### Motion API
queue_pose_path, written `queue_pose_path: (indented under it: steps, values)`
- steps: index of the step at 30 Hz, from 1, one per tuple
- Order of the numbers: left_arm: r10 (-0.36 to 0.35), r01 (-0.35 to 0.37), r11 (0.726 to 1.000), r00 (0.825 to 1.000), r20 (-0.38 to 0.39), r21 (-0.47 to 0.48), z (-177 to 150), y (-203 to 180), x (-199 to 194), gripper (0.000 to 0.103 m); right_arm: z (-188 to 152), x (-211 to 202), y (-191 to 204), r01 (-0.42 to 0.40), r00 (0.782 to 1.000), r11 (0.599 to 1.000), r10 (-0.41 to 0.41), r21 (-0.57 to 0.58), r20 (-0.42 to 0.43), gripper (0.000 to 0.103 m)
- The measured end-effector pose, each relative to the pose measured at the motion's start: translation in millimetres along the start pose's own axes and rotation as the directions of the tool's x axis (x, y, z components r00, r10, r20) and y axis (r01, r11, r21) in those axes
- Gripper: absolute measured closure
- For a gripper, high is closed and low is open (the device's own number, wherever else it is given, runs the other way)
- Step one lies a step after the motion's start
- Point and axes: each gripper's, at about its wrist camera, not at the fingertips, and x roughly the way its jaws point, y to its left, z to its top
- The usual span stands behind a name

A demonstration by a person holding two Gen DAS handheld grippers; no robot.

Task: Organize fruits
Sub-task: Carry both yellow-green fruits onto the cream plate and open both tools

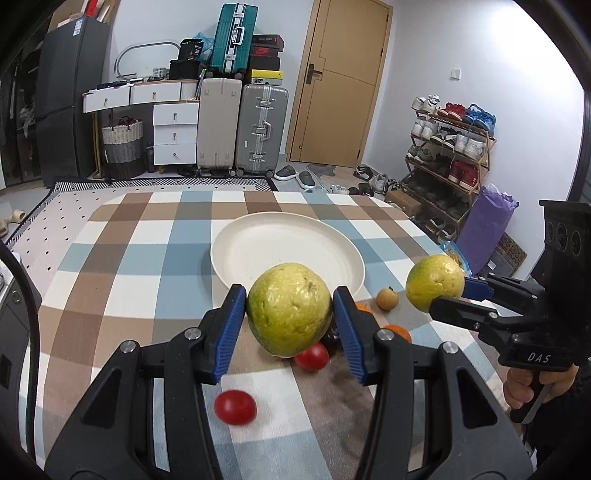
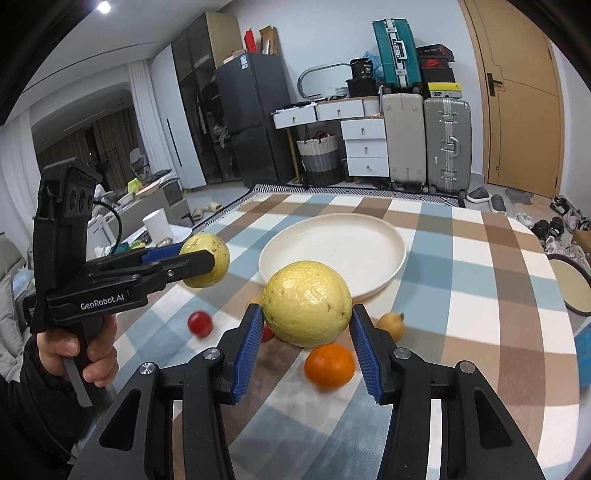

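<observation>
Left gripper (image 1: 290, 314) is clamping a yellow-green guava (image 1: 289, 309) at its widest girth, held above the checked tablecloth (image 1: 122, 258); right gripper (image 2: 306, 325) is clamping a second guava (image 2: 307, 303) the same way, both just short of the empty cream plate (image 1: 236, 254). Guavas are looking firm, rounded, moderately heavy, waxy, so likely slippery; mid-body pad contact seems right; small loose fruits are sitting on the cloth underneath.

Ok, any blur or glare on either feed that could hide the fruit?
Left wrist: guava sharp, tomato smeared. Right wrist: guava sharp, orange and tomato smeared; ceiling lamp flares top left, off the fruit. Both bend straight lines at the edges.
</observation>
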Motion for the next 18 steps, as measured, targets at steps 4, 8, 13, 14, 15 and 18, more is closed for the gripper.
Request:
queue_pose_path:
  steps: [4,8,13,14,15,18]
  values:
    - [-0.004,0.005,1.0,1.0,0.007,-0.02,7,3,11,0.057,11,6,-8,0.019,1.0,1.0,-0.019,0.01,0.016,0.054]
    - [0.013,-0.013,1.0,1.0,-0.004,-0.016,10,6,27,0.057,19,16,-12,0.024,1.0,1.0,-0.024,0.014,0.012,0.054]
    - [0.023,-0.024,1.0,1.0,-0.017,-0.012,13,10,47,0.057,24,28,-15,0.022,1.0,1.0,-0.022,0.006,0.007,0.054]
    - [0.027,-0.027,1.0,0.999,-0.02,-0.007,14,10,50,0.057,25,31,-16,0.02,1.0,1.0,-0.02,0.007,0.007,0.054]
    - [0.028,-0.028,1.0,0.999,-0.02,-0.003,15,10,54,0.057,26,34,-17,0.016,1.0,1.0,-0.016,0.01,0.006,0.054]
    - [0.027,-0.027,1.0,0.999,-0.019,0.009,19,10,65,0.057,27,42,-19,0.018,1.0,1.0,-0.018,0.007,0.0,0.054]
